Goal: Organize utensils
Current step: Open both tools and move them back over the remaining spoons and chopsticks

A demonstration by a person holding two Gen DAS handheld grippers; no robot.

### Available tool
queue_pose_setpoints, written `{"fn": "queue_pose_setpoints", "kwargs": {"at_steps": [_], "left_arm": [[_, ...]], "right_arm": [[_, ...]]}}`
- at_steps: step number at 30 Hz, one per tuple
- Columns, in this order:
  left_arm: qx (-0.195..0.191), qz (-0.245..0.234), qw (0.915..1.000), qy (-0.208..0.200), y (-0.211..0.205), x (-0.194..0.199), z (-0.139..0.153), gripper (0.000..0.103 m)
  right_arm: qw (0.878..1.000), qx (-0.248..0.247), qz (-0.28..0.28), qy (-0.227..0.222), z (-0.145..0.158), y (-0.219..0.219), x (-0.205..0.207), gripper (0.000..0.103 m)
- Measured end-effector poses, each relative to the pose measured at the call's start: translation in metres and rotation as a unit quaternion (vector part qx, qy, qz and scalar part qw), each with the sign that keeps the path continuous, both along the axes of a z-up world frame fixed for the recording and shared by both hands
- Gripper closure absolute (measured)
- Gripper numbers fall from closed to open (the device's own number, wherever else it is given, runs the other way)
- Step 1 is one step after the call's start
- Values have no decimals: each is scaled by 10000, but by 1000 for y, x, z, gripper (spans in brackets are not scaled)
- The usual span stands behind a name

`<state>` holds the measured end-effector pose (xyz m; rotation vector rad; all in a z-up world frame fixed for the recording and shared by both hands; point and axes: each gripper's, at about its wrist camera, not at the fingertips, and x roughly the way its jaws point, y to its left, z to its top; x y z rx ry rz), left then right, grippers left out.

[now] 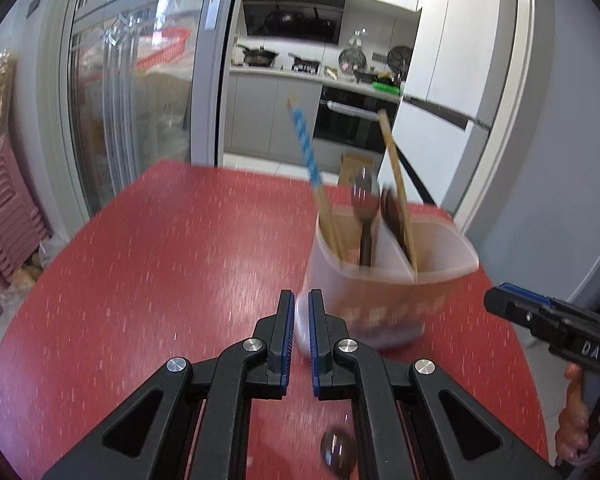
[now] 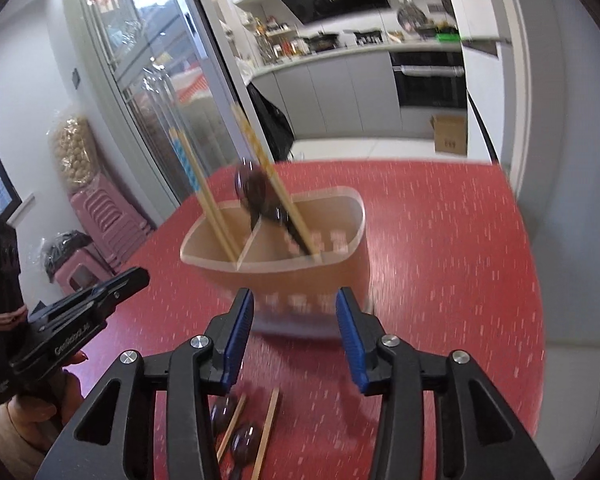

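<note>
Ahead of both tongs, the holder (image 2: 276,248) already keeps chopsticks (image 2: 204,196) and spoons (image 2: 256,192); beneath the half-open, empty right tongs (image 2: 296,320), loose chopsticks (image 2: 268,424) and spoons (image 2: 244,440) remain on the tabletop (image 2: 440,240). Left tongs (image 1: 301,320) narrow, empty.

Beyond the red speckled table (image 1: 172,248) a grey-framed glass sliding door (image 1: 132,92) opens onto a bright kitchen with grey cabinets (image 2: 340,92), a built-in oven (image 1: 352,124), a white fridge (image 1: 448,60), pale floor tiles, and stacked pink stools (image 2: 100,216) by the wall
</note>
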<state>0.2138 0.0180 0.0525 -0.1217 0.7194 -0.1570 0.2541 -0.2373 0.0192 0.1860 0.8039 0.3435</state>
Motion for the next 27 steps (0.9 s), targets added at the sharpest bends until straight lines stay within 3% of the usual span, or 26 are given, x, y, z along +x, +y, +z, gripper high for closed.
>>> {"fn": "queue_pose_setpoints", "kwargs": {"at_steps": [7, 8, 9, 10, 13, 15, 27], "left_arm": [[-129, 115, 9988, 466, 17, -43, -30, 68], [-131, 141, 9984, 524, 18, -49, -35, 60], [-144, 169, 9981, 581, 20, -55, -39, 39], [-153, 211, 9975, 653, 21, -58, -42, 0], [-243, 323, 9969, 671, 24, -71, -58, 0], [-178, 398, 9960, 777, 25, -75, -72, 0], [317, 165, 9900, 1362, 3, -81, -138, 0]], "right_arm": [[9985, -68, -114, 531, -28, 3, -33, 56], [9980, -68, -132, 609, -31, 3, -37, 56], [9976, -64, -147, 675, -35, 3, -41, 56], [9971, -51, -152, 750, -39, 3, -45, 56], [9956, -50, -162, 919, -48, 5, -58, 55], [9942, -87, -196, 1050, -55, 8, -67, 47], [9864, -391, -185, 1587, -88, 28, -104, 46]]}}
